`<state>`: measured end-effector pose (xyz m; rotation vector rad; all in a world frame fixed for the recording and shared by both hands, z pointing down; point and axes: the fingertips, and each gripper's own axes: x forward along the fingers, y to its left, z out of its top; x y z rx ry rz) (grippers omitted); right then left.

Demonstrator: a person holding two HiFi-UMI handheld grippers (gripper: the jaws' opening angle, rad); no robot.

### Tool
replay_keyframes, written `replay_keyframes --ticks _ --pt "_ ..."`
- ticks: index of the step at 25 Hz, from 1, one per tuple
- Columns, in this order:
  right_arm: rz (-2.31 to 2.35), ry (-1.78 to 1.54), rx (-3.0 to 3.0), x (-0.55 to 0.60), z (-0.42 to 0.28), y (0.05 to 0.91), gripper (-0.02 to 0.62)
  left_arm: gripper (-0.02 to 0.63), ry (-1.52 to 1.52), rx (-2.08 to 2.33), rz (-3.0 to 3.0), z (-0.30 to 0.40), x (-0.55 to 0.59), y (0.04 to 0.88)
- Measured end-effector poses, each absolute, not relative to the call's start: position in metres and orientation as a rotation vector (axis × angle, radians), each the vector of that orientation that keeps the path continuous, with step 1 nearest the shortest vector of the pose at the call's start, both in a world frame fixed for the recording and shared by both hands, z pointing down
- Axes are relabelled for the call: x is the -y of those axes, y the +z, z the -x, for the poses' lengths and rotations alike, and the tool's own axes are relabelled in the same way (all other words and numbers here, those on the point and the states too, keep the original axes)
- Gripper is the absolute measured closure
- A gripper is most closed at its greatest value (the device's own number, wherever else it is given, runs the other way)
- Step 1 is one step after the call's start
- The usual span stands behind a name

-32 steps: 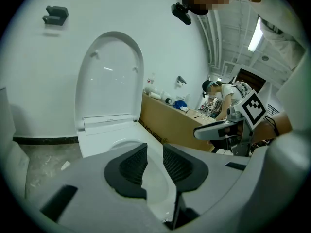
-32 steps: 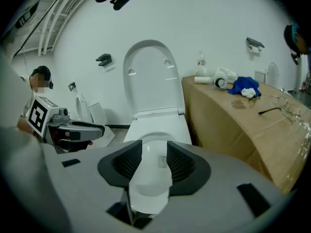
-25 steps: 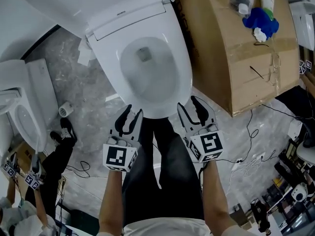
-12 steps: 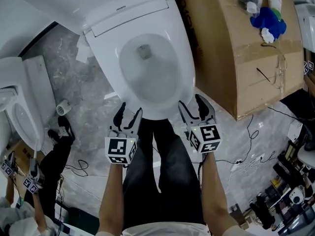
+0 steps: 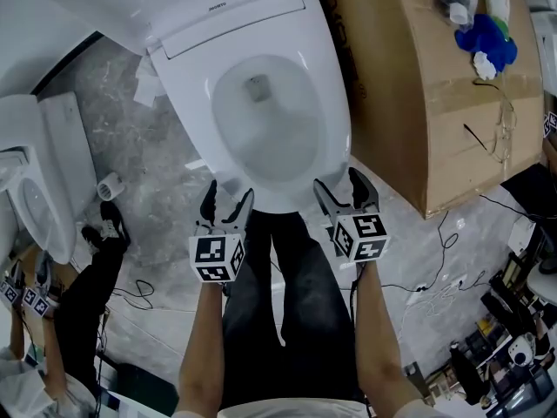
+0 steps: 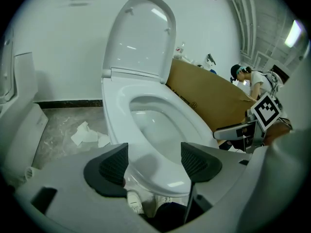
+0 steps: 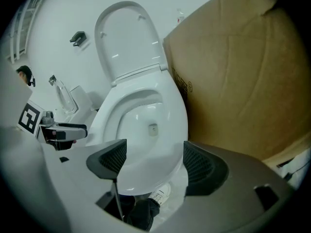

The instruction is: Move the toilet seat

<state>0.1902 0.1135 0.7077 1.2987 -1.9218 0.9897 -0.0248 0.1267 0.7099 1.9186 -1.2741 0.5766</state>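
Observation:
The white toilet seat point(image 5: 333, 111) lies flat on the bowl, and the lid point(image 6: 141, 33) stands upright behind it. My left gripper point(image 5: 226, 204) is at the seat's front rim on the left. Its jaws are opening, and its pads point(image 6: 115, 163) stand clear of the rim that shows between them. My right gripper point(image 5: 345, 193) is at the front rim on the right. Its jaws are also opening, and its pads point(image 7: 200, 165) do not press on the seat point(image 7: 160, 154). Neither gripper holds anything.
A large cardboard box point(image 5: 418, 94) stands close to the toilet's right side, with bottles and a blue cloth point(image 5: 483, 46) on top. A second toilet point(image 5: 43, 181) is at the left, with a paper roll point(image 5: 109, 185) and crumpled paper point(image 5: 148, 85) on the floor. Cables run at the right.
Both grippers' jaws have spread wider apart. Both stay at the front rim of the seat, which lies flat throughout.

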Motion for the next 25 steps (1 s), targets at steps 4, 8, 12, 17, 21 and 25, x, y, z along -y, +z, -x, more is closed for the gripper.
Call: replay_keyframes --ticks 4,8,12,17,21,25 --pt "-1.31 1.024 1.885 -0.117 -0.192 0.721 0.215 0.255 0.569 1.276 -1.855 0.027 -0.131 0.725" --pt "-1.305 1.058 1.86 -0.12 -0.191 0.734 0.19 0.252 0.558 1.247 -1.812 0.025 -0.136 0.738" --pt "-1.289 1.078 1.854 -0.12 -0.19 0.743 0.184 0.252 0.576 1.234 -1.798 0.023 -0.138 0.744" --pt "-1.251 1.092 1.853 -0.12 -0.187 0.755 0.184 0.252 0.601 1.229 -1.782 0.022 -0.14 0.753" --pt "-1.251 1.093 1.854 -0.118 -0.187 0.758 0.184 0.252 0.599 1.245 -1.77 0.021 -0.139 0.753" --pt "-1.236 1.11 1.876 -0.119 -0.185 0.756 0.184 0.253 0.59 1.261 -1.762 0.023 -0.138 0.752"
